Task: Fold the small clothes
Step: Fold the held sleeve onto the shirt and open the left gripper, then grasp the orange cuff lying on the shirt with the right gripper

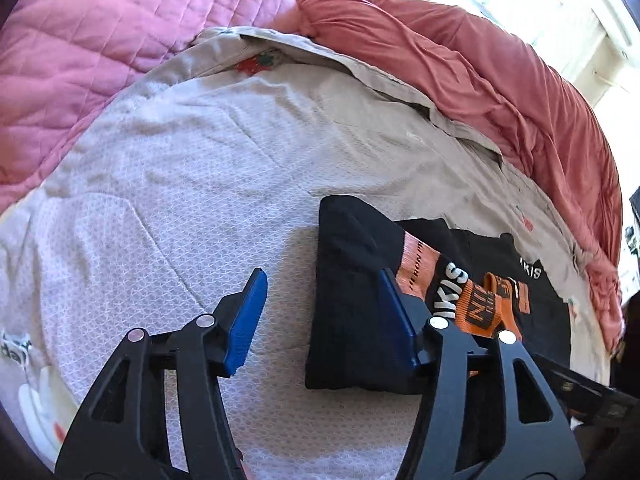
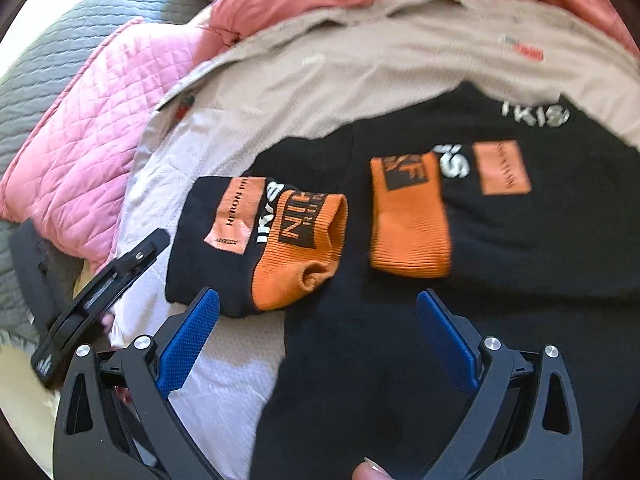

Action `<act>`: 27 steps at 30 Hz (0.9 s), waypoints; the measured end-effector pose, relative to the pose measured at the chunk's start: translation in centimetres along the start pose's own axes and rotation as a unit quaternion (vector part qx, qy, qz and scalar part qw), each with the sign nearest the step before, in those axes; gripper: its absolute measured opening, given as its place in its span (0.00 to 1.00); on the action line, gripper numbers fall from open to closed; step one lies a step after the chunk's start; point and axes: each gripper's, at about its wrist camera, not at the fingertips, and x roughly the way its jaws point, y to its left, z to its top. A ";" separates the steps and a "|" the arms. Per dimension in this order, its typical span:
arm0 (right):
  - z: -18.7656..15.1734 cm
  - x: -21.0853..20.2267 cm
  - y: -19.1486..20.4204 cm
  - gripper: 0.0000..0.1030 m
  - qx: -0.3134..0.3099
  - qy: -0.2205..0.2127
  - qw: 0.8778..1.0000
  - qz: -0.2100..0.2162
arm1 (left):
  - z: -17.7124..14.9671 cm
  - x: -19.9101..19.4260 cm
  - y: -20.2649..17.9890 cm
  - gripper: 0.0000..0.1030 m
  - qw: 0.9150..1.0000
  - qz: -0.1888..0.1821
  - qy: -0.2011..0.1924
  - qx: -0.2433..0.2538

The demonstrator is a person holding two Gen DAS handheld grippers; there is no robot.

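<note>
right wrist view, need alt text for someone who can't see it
Looking down over the open right tool at black socks with orange cuffs lying on a pale bedspread: one folded sock sits at left, another orange cuff lies on more black fabric at right. A pink quilt is bunched behind, and the picture is slightly blurred.

Daylight glared white from the window [image 1: 560,12], soft shadows lay on the bed [image 1: 180,200], right view motion-blurred, fisheye edges bowed dark.
</note>
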 end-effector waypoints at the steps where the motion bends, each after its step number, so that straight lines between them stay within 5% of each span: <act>1: 0.1 0.6 -0.1 0.95 0.009 0.005 1.000 0.003 | 0.0 0.0 0.0 0.49 1.000 0.002 -0.001 0.000; 5: 0.7 2.1 0.4 0.88 0.009 0.002 1.000 -0.005 | 0.0 -0.3 0.1 0.55 1.000 0.001 -0.004 0.001; 14: 1.0 3.8 2.4 0.23 -0.054 -0.001 0.998 -0.031 | 0.2 -0.5 0.1 0.56 1.000 -0.004 -0.011 -0.004; 27: 1.8 -1.9 1.3 0.13 -0.125 -0.078 0.988 -0.049 | -0.1 -0.9 -1.9 0.58 0.999 -0.021 -0.030 0.033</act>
